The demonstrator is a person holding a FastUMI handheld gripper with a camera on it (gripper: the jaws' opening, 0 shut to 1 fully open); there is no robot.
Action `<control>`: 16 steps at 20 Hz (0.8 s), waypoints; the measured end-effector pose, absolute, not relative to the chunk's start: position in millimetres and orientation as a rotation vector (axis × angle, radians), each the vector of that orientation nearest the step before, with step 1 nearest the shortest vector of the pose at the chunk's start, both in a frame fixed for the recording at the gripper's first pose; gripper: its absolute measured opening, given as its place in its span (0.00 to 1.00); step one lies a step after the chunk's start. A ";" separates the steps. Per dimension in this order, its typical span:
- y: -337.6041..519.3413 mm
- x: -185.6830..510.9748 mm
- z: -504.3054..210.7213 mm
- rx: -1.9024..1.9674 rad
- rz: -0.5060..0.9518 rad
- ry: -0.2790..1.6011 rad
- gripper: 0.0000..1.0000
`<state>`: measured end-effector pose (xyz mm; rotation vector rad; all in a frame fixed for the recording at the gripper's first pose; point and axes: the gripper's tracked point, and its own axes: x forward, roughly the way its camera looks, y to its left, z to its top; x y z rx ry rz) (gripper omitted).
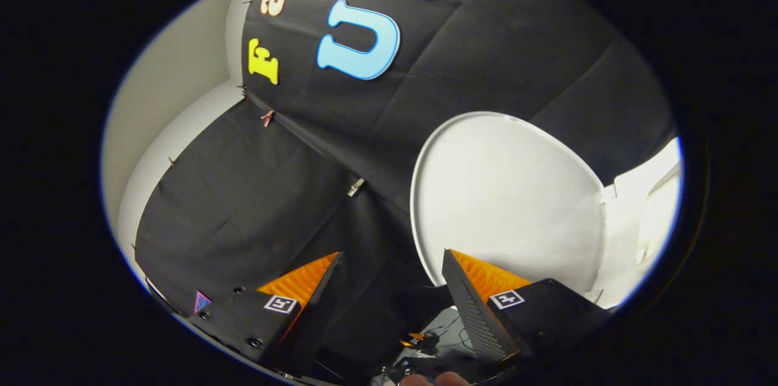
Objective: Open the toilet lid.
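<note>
Gaping hand-held gripper, nothing held | toilet lid raised, just ahead of right finger

Tool fingers spread, empty

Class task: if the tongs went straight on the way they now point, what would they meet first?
Probably the black cloth wall: the open tongs hold nothing, and the raised white toilet lid lies off beyond one finger. Depth is unclear.

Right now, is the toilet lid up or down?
Up: the toilet lid stands raised, its broad face toward the open tool.
</note>
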<state>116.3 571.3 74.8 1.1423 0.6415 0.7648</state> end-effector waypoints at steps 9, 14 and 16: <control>342.0 133.0 60.1 0.638 0.388 0.313 0.98; 172.9 94.6 35.4 0.266 0.105 0.217 0.99; 123.5 67.9 32.1 0.176 0.038 0.190 0.99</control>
